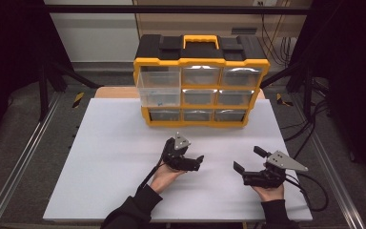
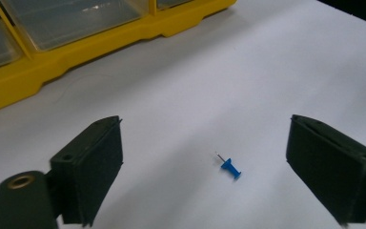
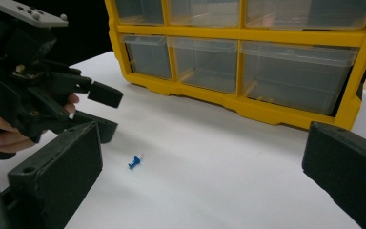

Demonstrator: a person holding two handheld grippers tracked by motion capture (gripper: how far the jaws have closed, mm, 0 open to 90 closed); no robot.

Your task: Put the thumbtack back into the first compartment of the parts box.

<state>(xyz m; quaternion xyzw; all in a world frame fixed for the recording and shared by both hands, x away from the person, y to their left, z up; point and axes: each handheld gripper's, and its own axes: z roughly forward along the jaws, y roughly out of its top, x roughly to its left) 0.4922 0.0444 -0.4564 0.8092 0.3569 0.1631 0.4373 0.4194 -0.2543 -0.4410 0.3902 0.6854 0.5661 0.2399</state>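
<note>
Blue pushpin (image 2: 230, 168) lies on the white tabletop (image 2: 248, 81) in your left gripper view, between wide-apart jaws that touch nothing; centre them over the plastic head, lower until the pads straddle it, then squeeze gently so it won't skid. From your right gripper view, the pin sits at 9 o'clock, left gripper (image 3: 95, 112) just beyond. High view: right gripper (image 1: 250, 160) rests open and empty at 4 o'clock; yellow drawer organiser (image 1: 200, 81) stands at 12.

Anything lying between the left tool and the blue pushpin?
Nothing: in the left gripper view, bare white table separates the open left tool from the pushpin.
</note>
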